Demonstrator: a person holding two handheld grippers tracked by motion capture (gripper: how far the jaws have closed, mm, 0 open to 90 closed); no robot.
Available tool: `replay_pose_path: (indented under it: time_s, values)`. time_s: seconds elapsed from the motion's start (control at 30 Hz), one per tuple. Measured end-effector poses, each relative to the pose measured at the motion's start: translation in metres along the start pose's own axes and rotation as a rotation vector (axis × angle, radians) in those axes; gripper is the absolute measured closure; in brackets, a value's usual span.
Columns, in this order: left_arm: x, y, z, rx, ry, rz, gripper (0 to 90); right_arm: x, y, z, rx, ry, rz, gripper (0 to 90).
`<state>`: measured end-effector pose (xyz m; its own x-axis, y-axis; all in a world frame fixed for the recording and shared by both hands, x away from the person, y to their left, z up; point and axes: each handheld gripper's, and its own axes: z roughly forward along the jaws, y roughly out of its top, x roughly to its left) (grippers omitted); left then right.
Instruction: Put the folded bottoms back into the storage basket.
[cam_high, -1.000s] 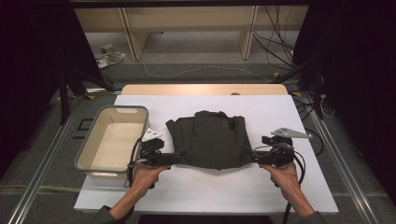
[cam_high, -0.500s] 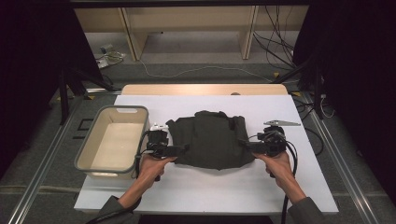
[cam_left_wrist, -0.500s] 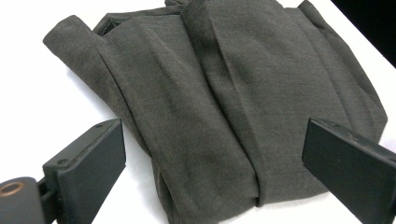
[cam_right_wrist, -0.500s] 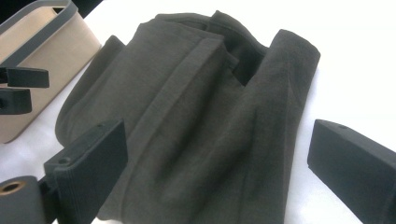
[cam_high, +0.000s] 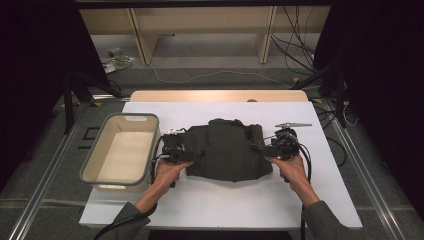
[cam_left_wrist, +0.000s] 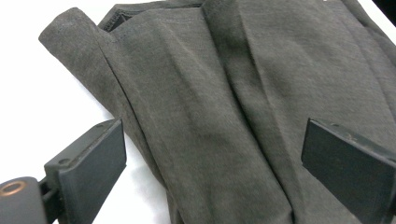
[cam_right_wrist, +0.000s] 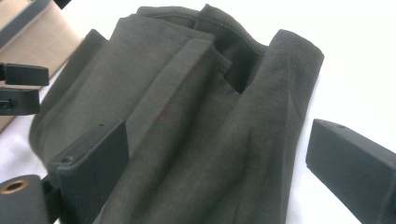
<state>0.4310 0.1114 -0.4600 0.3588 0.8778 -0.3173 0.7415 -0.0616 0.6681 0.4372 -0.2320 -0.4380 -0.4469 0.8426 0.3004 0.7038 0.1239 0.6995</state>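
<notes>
While spread wide, both grippers — left gripper (cam_high: 192, 155), right gripper (cam_high: 260, 149) — straddle the dark garment (cam_high: 227, 150).

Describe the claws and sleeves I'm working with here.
Both claws are black: the left claw and the right claw each have two flat, blocky jaws, with ribbed faces. A black cable trails from the right one. The sleeves are dark grey-green.
</notes>
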Motion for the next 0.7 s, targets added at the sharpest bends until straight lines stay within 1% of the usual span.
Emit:
replay_pose_path:
  time_s: [0.07, 0.1, 0.17, 0.27, 0.3, 0.4, 0.43, 0.5, 0.6, 0.63, 0.7]
  values:
    - [0.001, 0.002, 0.003, 0.005, 0.021, -0.002, 6.2, -0.001, 0.002, 0.005, 0.017, -0.003, 0.005, 5.7]
    - [0.002, 0.003, 0.005, 0.008, 0.036, -0.007, 6.2, -0.001, 0.002, 0.005, 0.017, -0.003, 0.005, 5.7]
    - [0.006, 0.005, 0.011, 0.022, 0.047, -0.027, 6.5, -0.003, 0.006, 0.013, 0.031, -0.007, 0.02, 4.5]
    - [0.008, 0.006, 0.014, 0.037, 0.052, -0.033, 6.6, -0.004, 0.008, 0.021, 0.049, 0.006, 0.033, 3.8]
    - [0.01, 0.008, 0.017, 0.049, 0.049, -0.043, 6.6, -0.004, 0.008, 0.023, 0.054, 0.005, 0.03, 3.6]
    - [0.012, 0.01, 0.019, 0.058, 0.052, -0.046, 6.6, -0.004, 0.008, 0.028, 0.066, 0.002, 0.026, 3.4]
    - [0.013, 0.012, 0.02, 0.061, 0.054, -0.054, 6.9, -0.004, 0.009, 0.032, 0.082, -0.004, 0.027, 3.2]
    - [0.014, 0.013, 0.021, 0.069, 0.052, -0.053, 6.9, -0.004, 0.009, 0.034, 0.087, -0.007, 0.029, 3.2]
    - [0.018, 0.014, 0.023, 0.073, 0.055, -0.064, 7.4, -0.006, 0.011, 0.038, 0.092, 0.004, 0.046, 3.2]
    - [0.019, 0.014, 0.024, 0.077, 0.052, -0.069, 8.1, -0.007, 0.011, 0.04, 0.092, 0.001, 0.051, 3.1]
    - [0.021, 0.014, 0.026, 0.098, 0.047, -0.071, 8.6, -0.009, 0.012, 0.044, 0.108, 0.001, 0.053, 2.2]
